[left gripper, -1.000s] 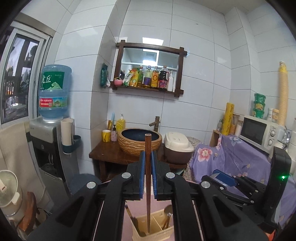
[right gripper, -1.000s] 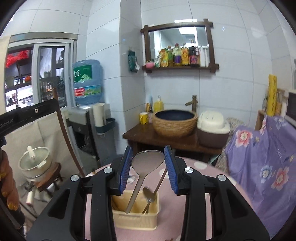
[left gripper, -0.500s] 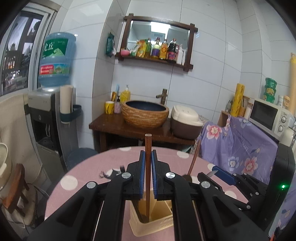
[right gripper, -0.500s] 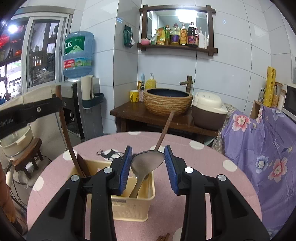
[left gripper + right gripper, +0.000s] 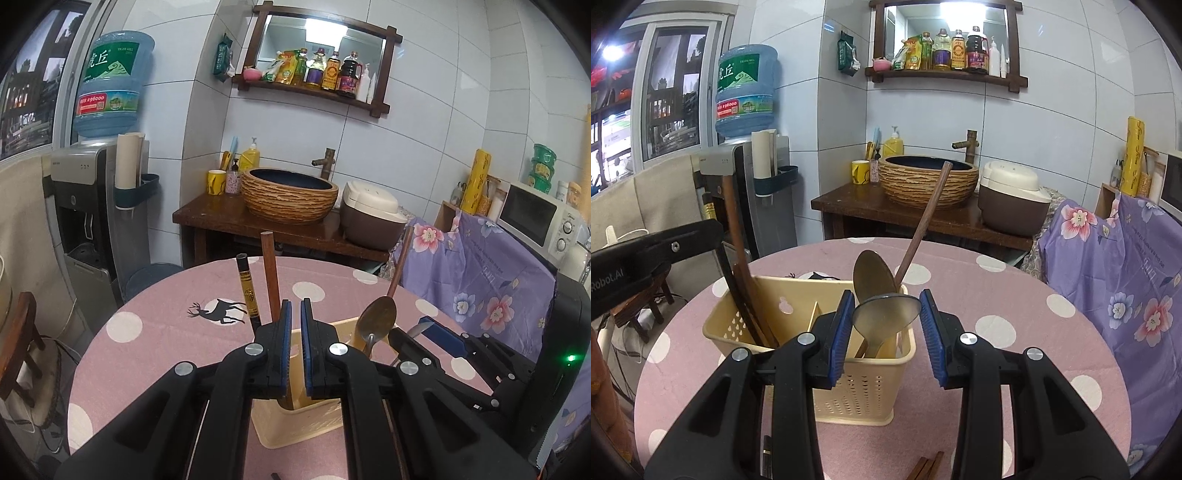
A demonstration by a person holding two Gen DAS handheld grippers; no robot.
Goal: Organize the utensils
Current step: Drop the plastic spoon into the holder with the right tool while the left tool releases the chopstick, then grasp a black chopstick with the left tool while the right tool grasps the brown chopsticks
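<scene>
Gripping a spoon (image 5: 886,314) by its bowl, the right claw (image 5: 886,325) was held over the caddy (image 5: 798,295). The left claw (image 5: 293,347) was nearly shut, nothing between its pads; chopsticks (image 5: 269,277) stood just beside it.

Tabletop (image 5: 990,295): round, covered by a pink cloth with white dots; a dark deer print (image 5: 218,310) is seen on the cloth beyond the caddy.
Caddy (image 5: 857,391): cream plastic, perforated walls, divided into compartments; stood directly on the cloth, near the middle.
Loose chopsticks (image 5: 929,469): brown wooden ends are seen flat on the cloth at the near edge, just in front of the caddy.
Dark stick (image 5: 767,458): laid on the cloth at the near edge, left of the brown ones; mostly hidden.
</scene>
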